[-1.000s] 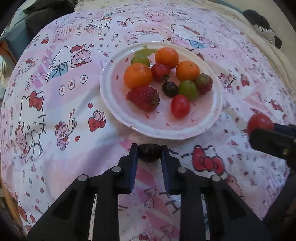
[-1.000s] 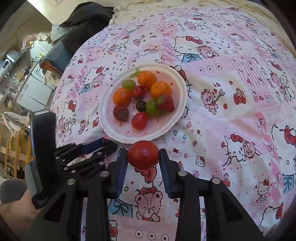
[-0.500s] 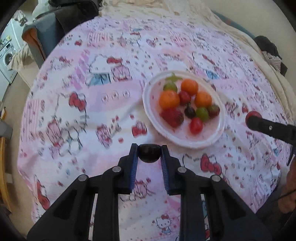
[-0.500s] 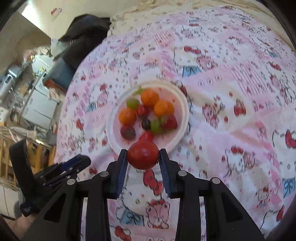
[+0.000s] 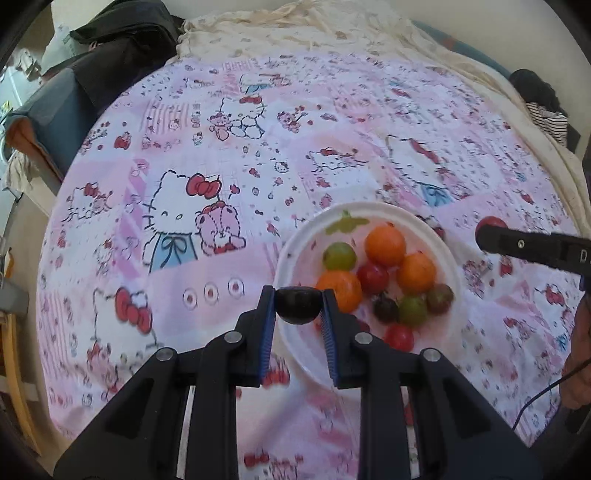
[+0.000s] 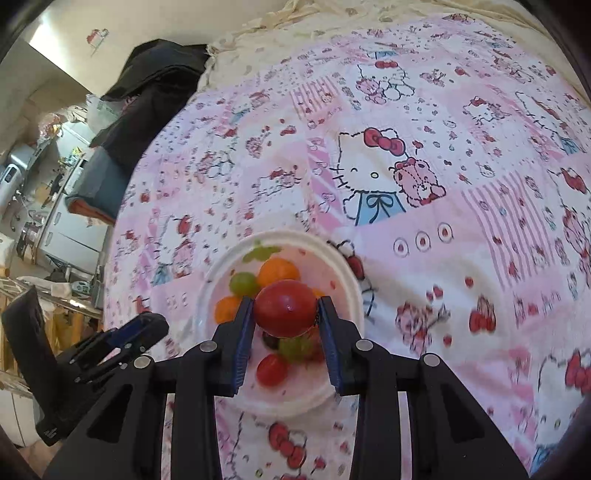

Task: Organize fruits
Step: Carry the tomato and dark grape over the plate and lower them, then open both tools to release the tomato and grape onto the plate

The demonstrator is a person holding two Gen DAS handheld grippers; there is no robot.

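Note:
A white plate (image 5: 291,251) on the Hello Kitty bedspread holds several small fruits: oranges (image 5: 385,245), green grapes (image 5: 339,255), red tomatoes (image 5: 398,336) and a dark one. My left gripper (image 5: 298,305) is shut on a dark round fruit (image 5: 298,305), held above the plate's left rim. My right gripper (image 6: 285,308) is shut on a red tomato (image 6: 285,308), held above the plate (image 6: 347,284). The right gripper's fingers (image 5: 517,244) show at the right of the left wrist view; the left gripper's fingers (image 6: 129,332) show at the left of the right wrist view.
The pink patterned bedspread (image 5: 207,206) spreads around the plate. Dark clothing (image 5: 122,40) lies at the far left corner of the bed. A cream blanket (image 5: 332,33) runs along the far edge. Room furniture (image 6: 55,206) stands beyond the bed's left side.
Both grippers have risen and pulled back with their fruits still held. The plate now looks smaller and sits under and behind the fingertips in both views.

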